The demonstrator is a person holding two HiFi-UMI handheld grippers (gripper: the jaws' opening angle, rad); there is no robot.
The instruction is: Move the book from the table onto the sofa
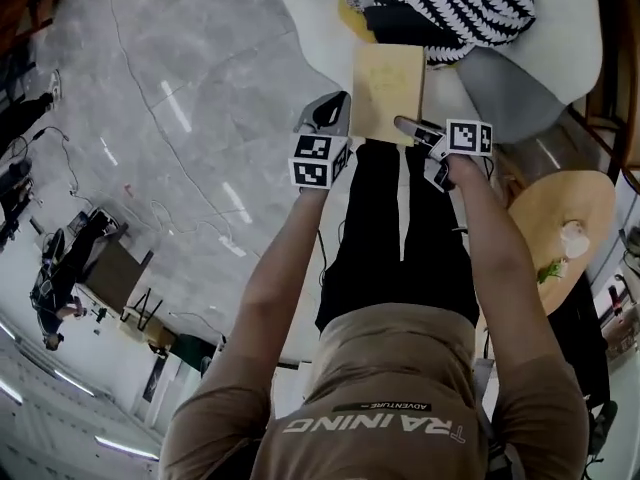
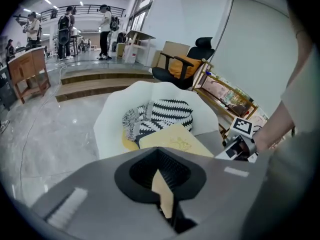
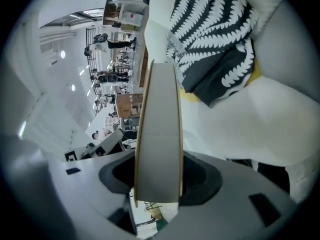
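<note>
as the left claw (image 1: 338, 110) and right claw (image 1: 413, 128) each pinch the tan book (image 1: 387, 90), it hangs over the white sofa (image 1: 305, 13).

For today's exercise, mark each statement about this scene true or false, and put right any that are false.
1. Both the left gripper and the right gripper are shut on the book. True.
2. The book lies on the round wooden table. False: it is held in the air at the white sofa, and the table stands off to the side.
3. A black-and-white patterned cushion lies on the sofa. True.
4. The book's cover is dark blue. False: it is pale yellow.
</note>
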